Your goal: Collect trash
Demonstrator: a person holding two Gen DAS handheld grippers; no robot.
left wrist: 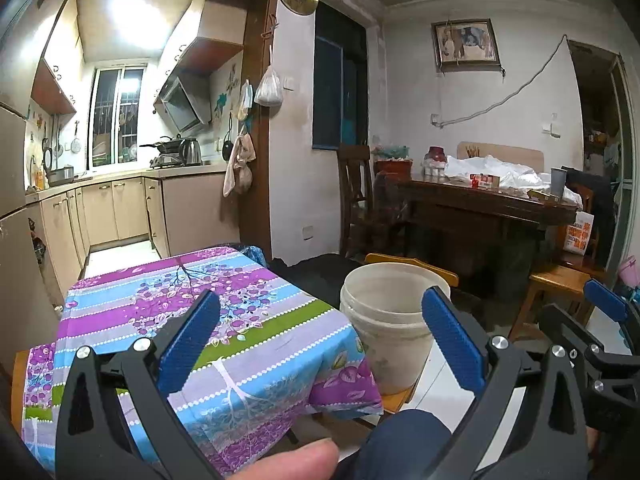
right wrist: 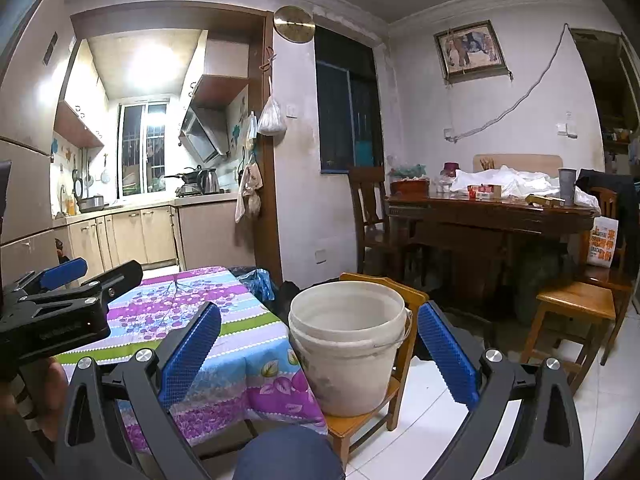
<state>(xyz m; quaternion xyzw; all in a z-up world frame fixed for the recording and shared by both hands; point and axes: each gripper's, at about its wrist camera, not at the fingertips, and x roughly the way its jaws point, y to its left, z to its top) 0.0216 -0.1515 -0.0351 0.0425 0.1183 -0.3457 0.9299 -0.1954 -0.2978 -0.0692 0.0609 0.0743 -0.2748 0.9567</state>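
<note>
The bucket point(right wrist: 347, 346) — white, stained, with a wire handle — is stood on a small wooden chair point(right wrist: 362, 420) just beside the right edge of the worktop point(left wrist: 192, 320). Its rim is open; what can be seen of the inside is bare, and the bottom is hidden from both views. The worktop is covered by a striped floral cloth in purple, blue and green.

A white bag with orange print point(right wrist: 603, 242) is hung by the dark dining table point(right wrist: 492, 210); the writing cannot be read. Red and white boxes point(right wrist: 483, 192) are placed on that table, their labels too small to read.

The left gripper point(left wrist: 320, 344) is held above the cloth — jaws spread wide, nothing between them. The right gripper point(right wrist: 319, 354) is likewise spread wide and empty, with the bucket framed between its blue pads point(right wrist: 191, 354), not touched.
</note>
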